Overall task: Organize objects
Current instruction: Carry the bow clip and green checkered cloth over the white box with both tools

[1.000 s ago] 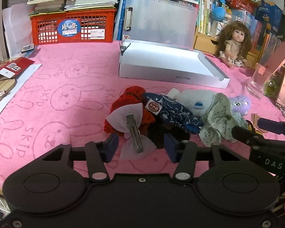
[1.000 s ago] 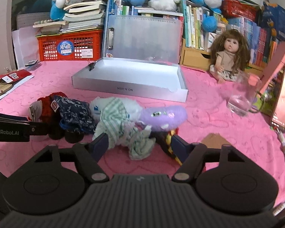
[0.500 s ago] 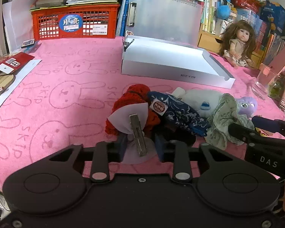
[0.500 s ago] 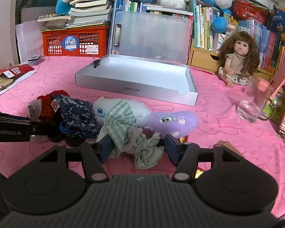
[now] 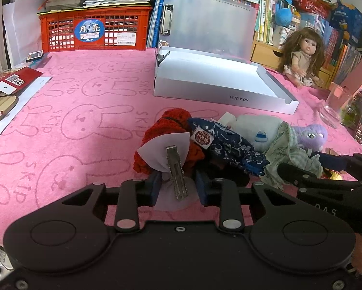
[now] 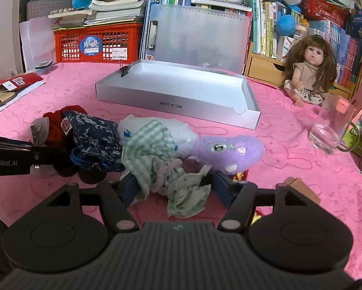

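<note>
Hair bow (image 5: 172,159) sitting at near edge of toy pile on pink worktop, getting pinched by left gripper (image 5: 178,188). Right gripper (image 6: 175,186) opening, jaws loosely around green checked cloth (image 6: 152,154). Next probably lifting bow toward white tray (image 5: 229,91).

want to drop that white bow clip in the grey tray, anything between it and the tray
Partly. The left gripper is shut on the white bow clip, and the red knitted piece lies directly behind it, toward the grey tray. Beyond that there is only bare pink cloth, so lifting over it should clear.
</note>
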